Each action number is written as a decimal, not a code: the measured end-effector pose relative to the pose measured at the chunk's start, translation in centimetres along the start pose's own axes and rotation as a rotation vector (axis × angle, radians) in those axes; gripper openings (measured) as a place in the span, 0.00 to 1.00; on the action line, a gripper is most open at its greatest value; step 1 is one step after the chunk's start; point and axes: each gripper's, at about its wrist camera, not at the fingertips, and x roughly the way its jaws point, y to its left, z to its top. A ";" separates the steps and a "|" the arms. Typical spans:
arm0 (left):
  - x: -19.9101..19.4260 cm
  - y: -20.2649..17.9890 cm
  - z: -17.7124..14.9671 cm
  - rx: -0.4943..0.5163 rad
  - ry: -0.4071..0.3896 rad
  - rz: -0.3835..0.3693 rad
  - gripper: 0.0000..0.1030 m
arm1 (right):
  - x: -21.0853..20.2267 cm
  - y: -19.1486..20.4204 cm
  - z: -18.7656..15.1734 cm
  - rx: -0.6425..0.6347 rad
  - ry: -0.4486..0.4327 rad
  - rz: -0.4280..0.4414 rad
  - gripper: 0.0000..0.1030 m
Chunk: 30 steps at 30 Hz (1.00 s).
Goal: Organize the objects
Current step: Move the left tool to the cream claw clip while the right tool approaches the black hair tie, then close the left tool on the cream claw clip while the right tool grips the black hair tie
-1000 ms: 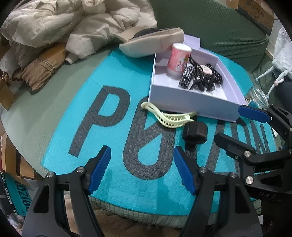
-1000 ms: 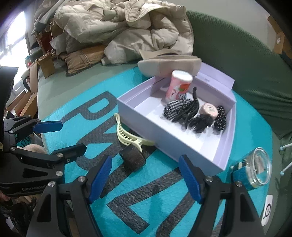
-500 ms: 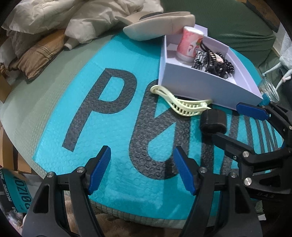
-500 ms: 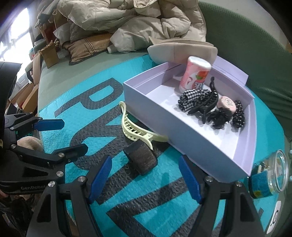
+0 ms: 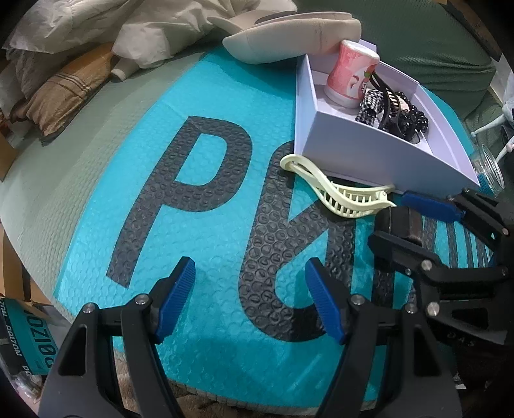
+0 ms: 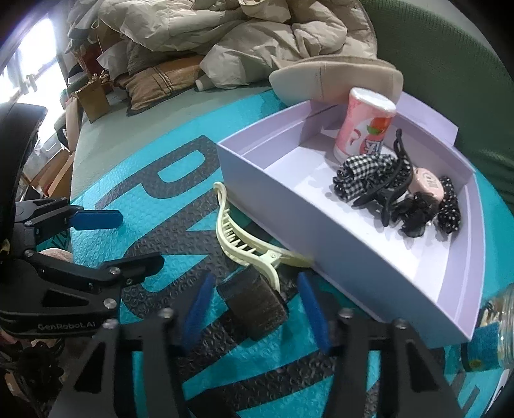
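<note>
Cluttered home room, green sofa (image 6: 449,64), heaped coats (image 6: 257,29), cardboard boxes (image 6: 93,99)

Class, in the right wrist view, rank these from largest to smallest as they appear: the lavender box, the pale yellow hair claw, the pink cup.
1. lavender box, clearly largest.
2. pale yellow hair claw and pink cup: these look alike in extent; the claw lies nearer the camera, so I leave them unranked.
</note>
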 end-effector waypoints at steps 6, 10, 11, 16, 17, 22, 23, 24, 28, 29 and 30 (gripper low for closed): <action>0.3 -1.0 0.7 0.026 -0.007 -0.031 0.68 | -0.1 -0.7 -0.3 0.012 0.004 0.025 0.41; 0.2 -1.6 1.2 0.038 -0.021 -0.056 0.68 | -0.3 -1.3 -0.7 0.025 0.007 0.031 0.40; 0.1 -1.8 1.3 0.039 -0.025 -0.063 0.68 | -0.4 -1.5 -0.8 0.030 0.008 0.031 0.40; -0.6 -3.0 1.9 0.058 -0.059 -0.119 0.68 | -1.1 -2.4 -1.6 0.055 0.013 0.034 0.40; -0.7 -3.3 2.0 0.066 -0.063 -0.123 0.68 | -1.3 -2.6 -1.8 0.059 0.011 0.036 0.40; -1.2 -5.4 2.4 0.148 -0.104 -0.140 0.68 | -1.8 -3.4 -2.8 0.078 0.015 0.043 0.40; -1.3 -5.9 2.5 0.169 -0.109 -0.139 0.68 | -1.9 -3.5 -2.9 0.083 0.015 0.045 0.40; -1.3 -6.4 2.6 0.194 -0.114 -0.136 0.68 | -2.0 -3.8 -3.1 0.088 0.016 0.046 0.40; -1.3 -8.5 2.7 0.318 -0.136 -0.132 0.68 | -2.3 -4.4 -4.0 0.094 0.034 0.029 0.40; -1.2 -8.9 2.6 0.344 -0.138 -0.132 0.68 | -2.4 -4.6 -4.2 0.099 0.038 0.028 0.40; -1.1 -9.5 2.6 0.377 -0.137 -0.137 0.68 | -2.4 -4.8 -4.4 0.104 0.042 0.026 0.40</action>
